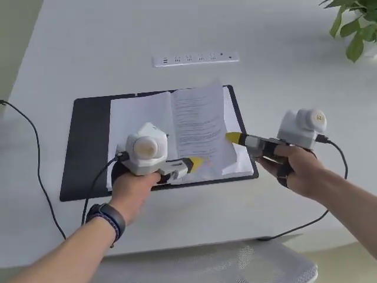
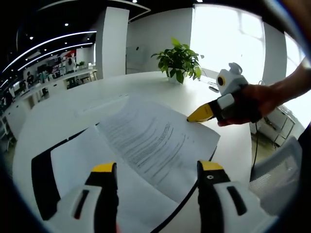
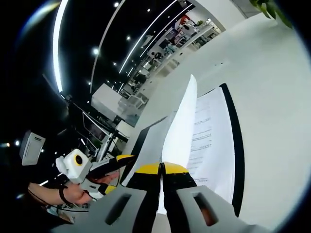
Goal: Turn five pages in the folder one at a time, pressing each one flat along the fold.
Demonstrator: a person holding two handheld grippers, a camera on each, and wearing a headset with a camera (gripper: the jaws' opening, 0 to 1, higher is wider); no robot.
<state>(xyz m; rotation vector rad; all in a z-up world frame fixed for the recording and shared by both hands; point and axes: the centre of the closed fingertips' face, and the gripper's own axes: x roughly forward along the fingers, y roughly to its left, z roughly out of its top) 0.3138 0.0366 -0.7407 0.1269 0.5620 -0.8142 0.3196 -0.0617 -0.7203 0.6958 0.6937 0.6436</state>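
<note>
White table point(image 1: 118, 35), seemingly in an open office, bears folder point(image 1: 88, 147).

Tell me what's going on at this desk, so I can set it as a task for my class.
A person holds a gripper in each hand over an open folder on a white table. The right gripper is shut on the edge of a printed page, which stands lifted off the right-hand stack, partway through a turn. The left gripper is open near the folder's front edge, with nothing between its fingers.
</note>
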